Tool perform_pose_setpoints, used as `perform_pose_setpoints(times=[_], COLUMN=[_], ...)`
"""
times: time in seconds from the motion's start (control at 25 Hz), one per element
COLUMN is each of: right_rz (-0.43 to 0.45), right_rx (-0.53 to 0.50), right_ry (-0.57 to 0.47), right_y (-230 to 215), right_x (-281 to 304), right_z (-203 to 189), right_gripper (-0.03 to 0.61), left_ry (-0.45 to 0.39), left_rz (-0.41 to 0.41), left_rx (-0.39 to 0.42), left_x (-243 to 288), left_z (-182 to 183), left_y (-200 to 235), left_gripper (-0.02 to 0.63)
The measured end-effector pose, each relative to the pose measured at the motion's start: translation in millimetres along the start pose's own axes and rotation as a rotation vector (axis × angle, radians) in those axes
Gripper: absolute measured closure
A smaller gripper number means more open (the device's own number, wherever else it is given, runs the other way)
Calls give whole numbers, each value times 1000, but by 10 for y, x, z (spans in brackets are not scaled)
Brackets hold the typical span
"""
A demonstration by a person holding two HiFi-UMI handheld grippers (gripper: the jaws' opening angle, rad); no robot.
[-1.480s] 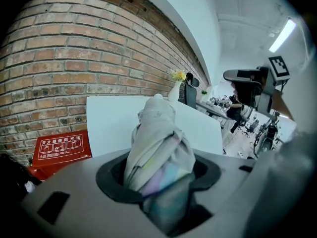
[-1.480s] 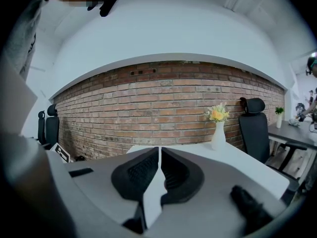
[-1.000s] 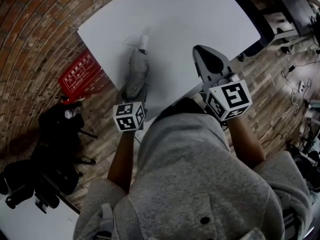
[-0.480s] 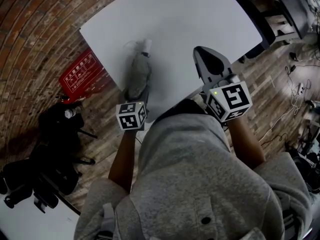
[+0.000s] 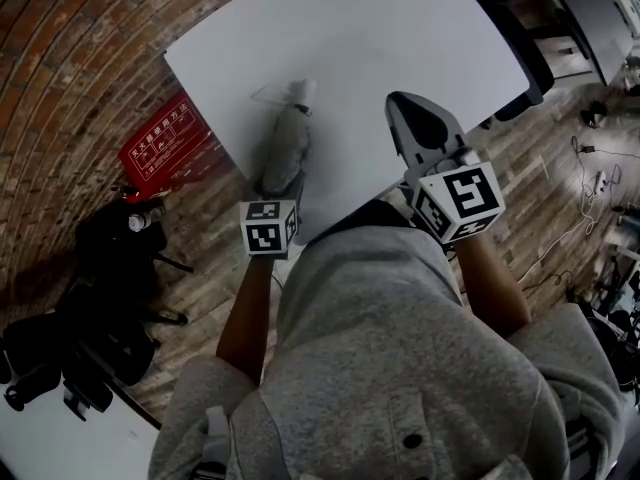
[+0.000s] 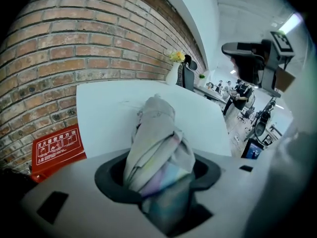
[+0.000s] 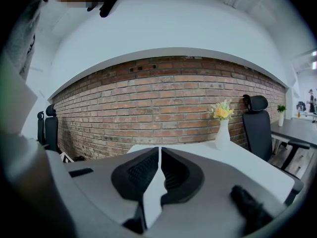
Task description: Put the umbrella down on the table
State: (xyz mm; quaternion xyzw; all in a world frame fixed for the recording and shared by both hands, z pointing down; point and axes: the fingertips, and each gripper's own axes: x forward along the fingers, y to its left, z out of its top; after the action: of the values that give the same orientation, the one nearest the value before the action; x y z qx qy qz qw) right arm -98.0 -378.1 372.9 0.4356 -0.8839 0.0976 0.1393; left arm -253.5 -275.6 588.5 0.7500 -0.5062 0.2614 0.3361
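Shifted right, the umbrella point(image 5: 284, 148) points away over the bench point(image 5: 380, 48) from the left tool point(image 6: 157, 175) clamping it; right tool point(image 7: 159, 170) closed, empty.

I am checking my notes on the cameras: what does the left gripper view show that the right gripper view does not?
Only the left gripper view: the folded umbrella clamped in the left gripper, and a red sign. Only the right gripper view: the jaws of the right gripper, nearly together and empty. Both: the white table, the brick wall, the vase of yellow flowers.
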Motion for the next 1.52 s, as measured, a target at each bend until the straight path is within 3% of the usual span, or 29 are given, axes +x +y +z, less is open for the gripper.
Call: perform_pose_setpoints(times=[0.48,0.8,1.52], right_rz=[22,28,34], right_rx=[-3,-3,-6], right_ry=[-6,-13,-62], right_y=[76,71,-184], right_x=[-8,-226,-1236], right_z=[-19,-63,-200], right_gripper=[548,548,548], left_ry=[16,10,-165], left_rz=[24,13,265], left_rx=[32,-32,-50], left_x=[23,-30,-785], left_z=[-9,-23,80], left_y=[-28,-88,-303], left_gripper=[350,282,273])
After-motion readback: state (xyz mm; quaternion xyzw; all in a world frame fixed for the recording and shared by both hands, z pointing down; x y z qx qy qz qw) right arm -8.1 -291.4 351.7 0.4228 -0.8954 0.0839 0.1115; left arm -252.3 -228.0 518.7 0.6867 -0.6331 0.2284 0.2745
